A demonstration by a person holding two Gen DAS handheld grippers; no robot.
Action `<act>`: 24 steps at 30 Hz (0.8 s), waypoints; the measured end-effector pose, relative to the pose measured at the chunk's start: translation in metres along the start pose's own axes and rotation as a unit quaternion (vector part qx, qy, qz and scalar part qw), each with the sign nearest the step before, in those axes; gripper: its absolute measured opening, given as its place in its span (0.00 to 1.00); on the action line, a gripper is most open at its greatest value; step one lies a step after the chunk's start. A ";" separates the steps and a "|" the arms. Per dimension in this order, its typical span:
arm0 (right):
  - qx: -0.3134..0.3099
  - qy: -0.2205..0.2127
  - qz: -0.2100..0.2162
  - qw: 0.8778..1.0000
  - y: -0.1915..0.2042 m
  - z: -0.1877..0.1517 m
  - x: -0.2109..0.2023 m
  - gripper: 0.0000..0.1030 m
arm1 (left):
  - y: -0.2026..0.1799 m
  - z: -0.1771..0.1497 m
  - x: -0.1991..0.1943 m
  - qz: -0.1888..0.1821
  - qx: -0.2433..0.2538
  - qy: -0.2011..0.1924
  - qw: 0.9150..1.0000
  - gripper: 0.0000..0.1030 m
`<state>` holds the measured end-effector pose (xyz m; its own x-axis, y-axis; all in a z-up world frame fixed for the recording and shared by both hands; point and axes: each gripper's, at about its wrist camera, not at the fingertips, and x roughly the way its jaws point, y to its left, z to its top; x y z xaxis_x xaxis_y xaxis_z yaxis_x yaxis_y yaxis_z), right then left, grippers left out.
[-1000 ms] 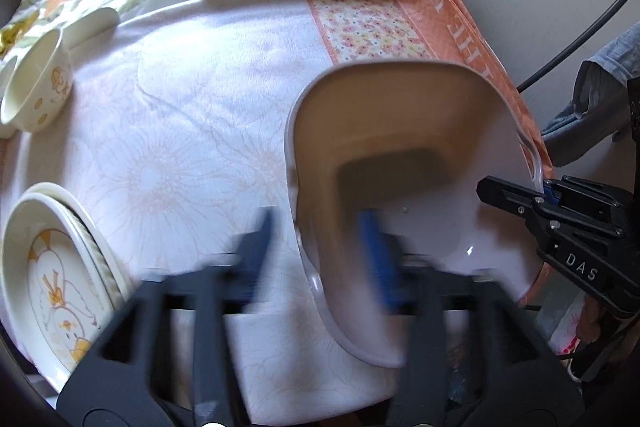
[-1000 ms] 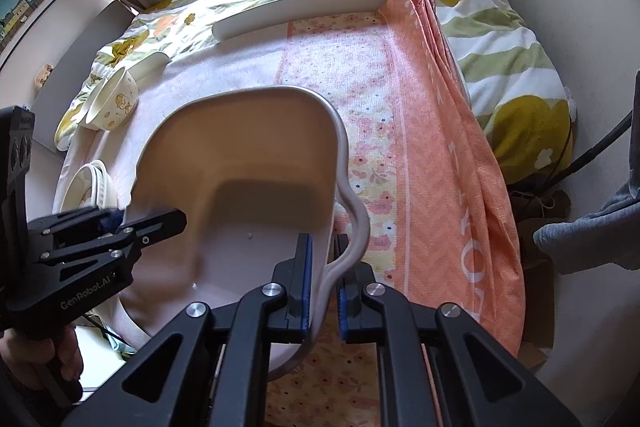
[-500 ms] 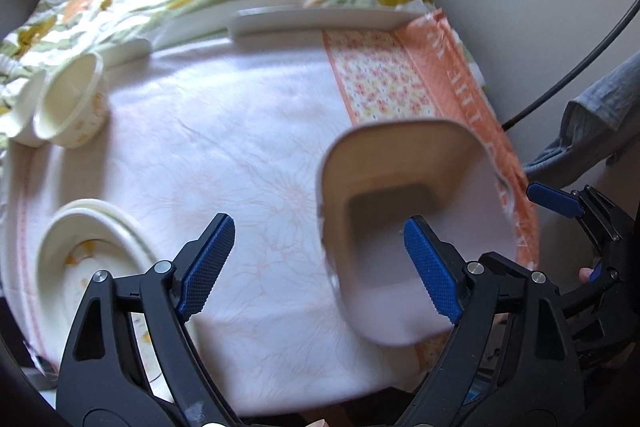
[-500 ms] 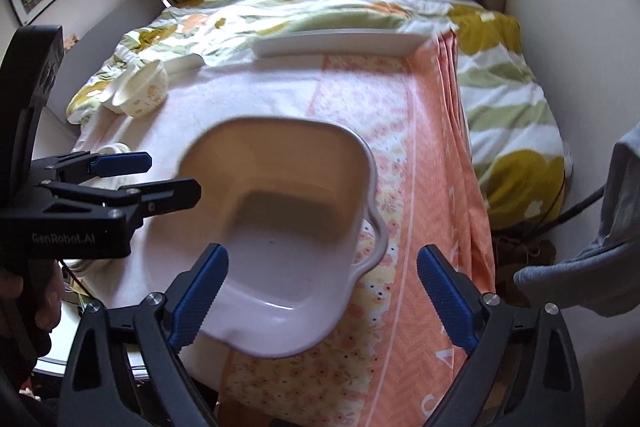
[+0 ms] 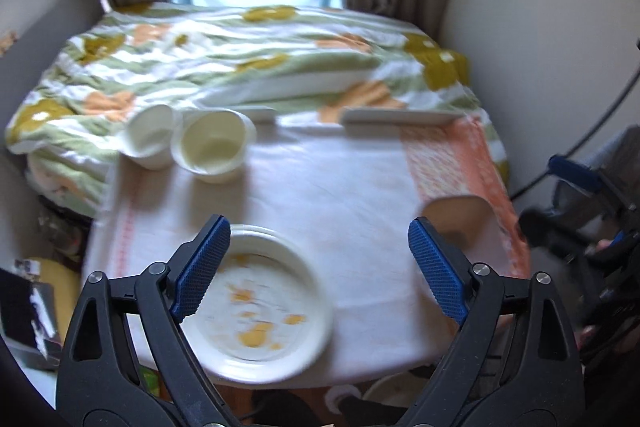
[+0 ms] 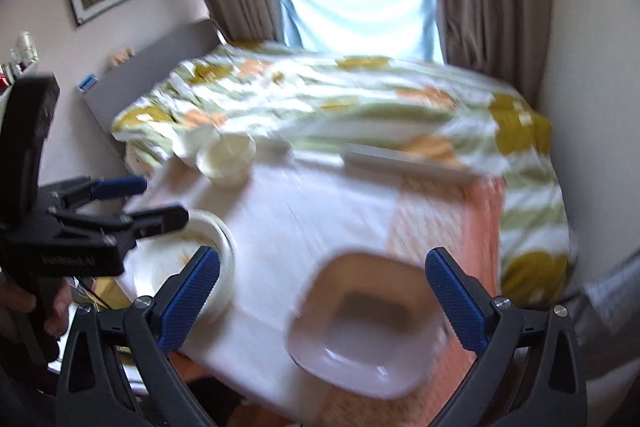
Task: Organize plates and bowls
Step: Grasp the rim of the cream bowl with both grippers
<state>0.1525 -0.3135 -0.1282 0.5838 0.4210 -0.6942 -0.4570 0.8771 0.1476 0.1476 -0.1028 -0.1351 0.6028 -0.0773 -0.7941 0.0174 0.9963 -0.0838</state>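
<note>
Both the left gripper (image 5: 318, 267) and the right gripper (image 6: 322, 301), jaws just opened and empty, hang above the table (image 5: 320, 187), where the basin (image 6: 366, 323) at 5 o'clock, the plates (image 5: 260, 307) at 7 and the two bowls (image 5: 214, 145) at 11 are not yet gathered.

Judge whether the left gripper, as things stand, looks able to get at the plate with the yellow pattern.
Probably yes. The left gripper, its jaws having just opened wide with nothing between them, hangs above the plate, which lies uncovered on the white cloth with nothing in between.
</note>
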 end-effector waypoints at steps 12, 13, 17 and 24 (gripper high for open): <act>0.016 0.002 -0.028 0.999 0.078 0.080 0.102 0.99 | 0.166 0.038 0.035 0.002 -0.077 0.023 0.997 0.89; 0.025 0.013 -0.029 0.999 0.081 0.085 0.120 0.99 | 0.178 0.042 0.046 -0.002 -0.083 0.031 0.996 0.89; 0.081 0.042 -0.011 0.996 0.083 0.094 0.175 0.97 | 0.206 0.049 0.087 -0.012 -0.091 0.051 0.994 0.89; 0.121 0.136 -0.020 0.983 0.079 0.074 0.272 0.65 | 0.221 0.048 0.180 -0.043 -0.104 0.124 0.986 0.64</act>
<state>0.3247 -0.1127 -0.2534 0.3814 0.3374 -0.8607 -0.2456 0.9345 0.2575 0.2988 0.1056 -0.2678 0.3931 -0.1940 -0.8988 -0.1182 0.9587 -0.2587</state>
